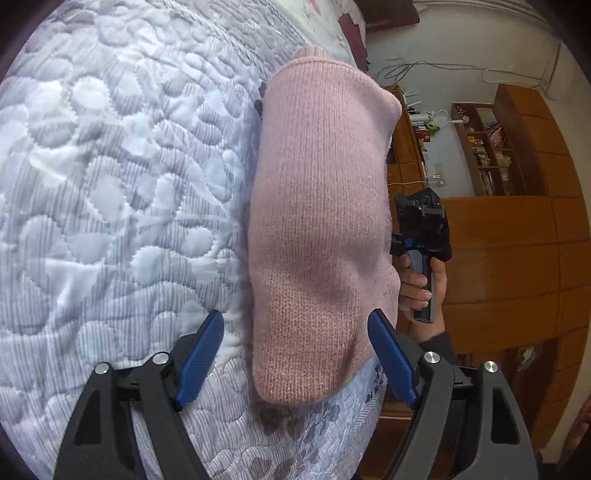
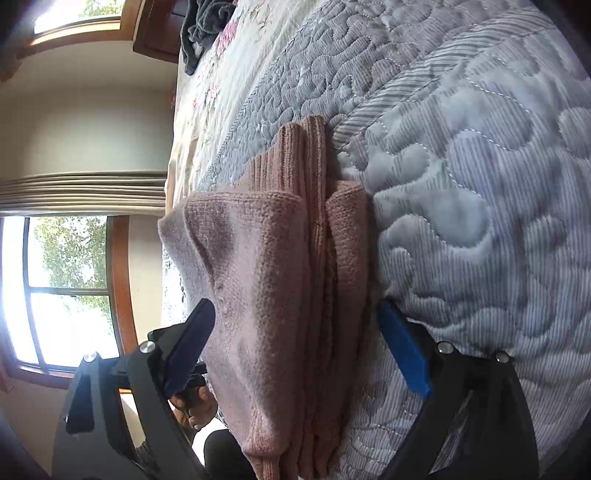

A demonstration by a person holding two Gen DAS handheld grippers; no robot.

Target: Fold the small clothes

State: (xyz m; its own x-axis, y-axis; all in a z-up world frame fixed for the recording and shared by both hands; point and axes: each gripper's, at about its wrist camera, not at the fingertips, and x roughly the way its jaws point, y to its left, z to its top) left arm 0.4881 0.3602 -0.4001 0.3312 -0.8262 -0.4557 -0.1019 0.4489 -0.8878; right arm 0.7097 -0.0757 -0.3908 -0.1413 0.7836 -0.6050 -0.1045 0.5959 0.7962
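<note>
A folded pink knit sweater [image 1: 321, 206] lies on the quilted grey-white bedspread [image 1: 110, 166]. My left gripper [image 1: 295, 317] is open, and its blue fingers [image 1: 201, 362] stand on either side of the sweater's near end. In the right wrist view the sweater [image 2: 266, 295] shows several stacked folds with ribbed cuffs at its far end. My right gripper [image 2: 295, 306] is open and straddles the sweater; one blue finger [image 2: 404, 350] rests against the quilt [image 2: 480, 184]. The left wrist view also shows the right gripper's body [image 1: 421, 221], held by a hand [image 1: 424, 288], behind the sweater.
A wooden cabinet [image 1: 509, 258] and bookshelf [image 1: 487, 147] stand beyond the bed's edge. A dark garment [image 2: 203, 29] lies on a floral sheet [image 2: 221, 74] at the far end of the bed. A window [image 2: 62, 288] is on the left.
</note>
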